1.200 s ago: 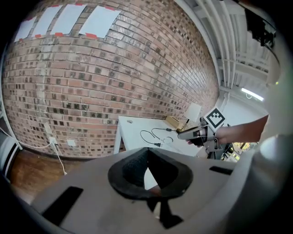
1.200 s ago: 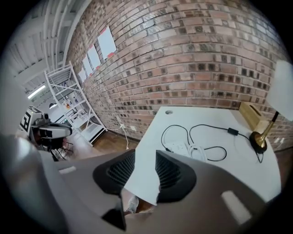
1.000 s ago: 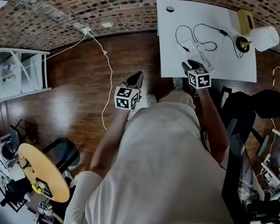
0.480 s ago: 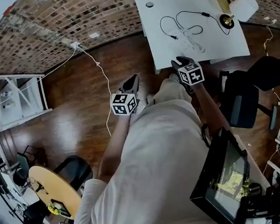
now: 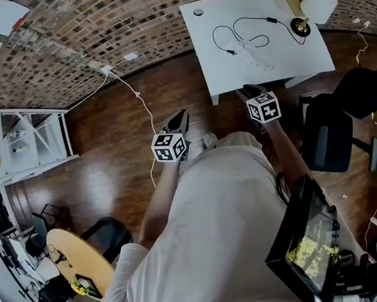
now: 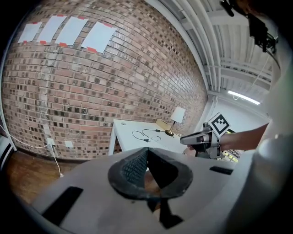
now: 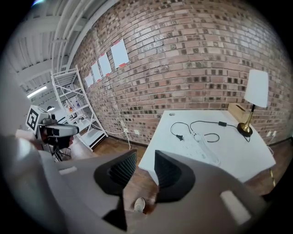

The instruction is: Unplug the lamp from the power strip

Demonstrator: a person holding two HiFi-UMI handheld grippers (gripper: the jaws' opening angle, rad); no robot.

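Observation:
A white table point(image 5: 307, 55) stands against the brick wall. On it are a lamp point(image 5: 319, 5) with a white shade and brass base, a white power strip point(image 5: 253, 55) and the lamp's black cord. The cord's plug point(image 7: 179, 136) lies on the tabletop, apparently apart from the power strip point(image 7: 201, 150). My right gripper point(image 5: 249, 91) hovers just short of the table's near edge. It is open with nothing between its pads, and its jaws have just been closing a little. My left gripper point(image 5: 181, 115) hangs over the wooden floor left of the table, its tips together and holding nothing.
A black chair point(image 5: 325, 135) stands right of the table and a dark monitor point(image 5: 303, 241) nearer right. A white cable point(image 5: 142, 108) runs from a wall outlet across the floor. White shelving point(image 5: 14, 140) stands at the left, with a round yellow table point(image 5: 85, 260) below it.
The view has swung, so the table sits higher and farther off. Both grippers have shifted with the person. The right gripper went from over the table's edge to just off it.

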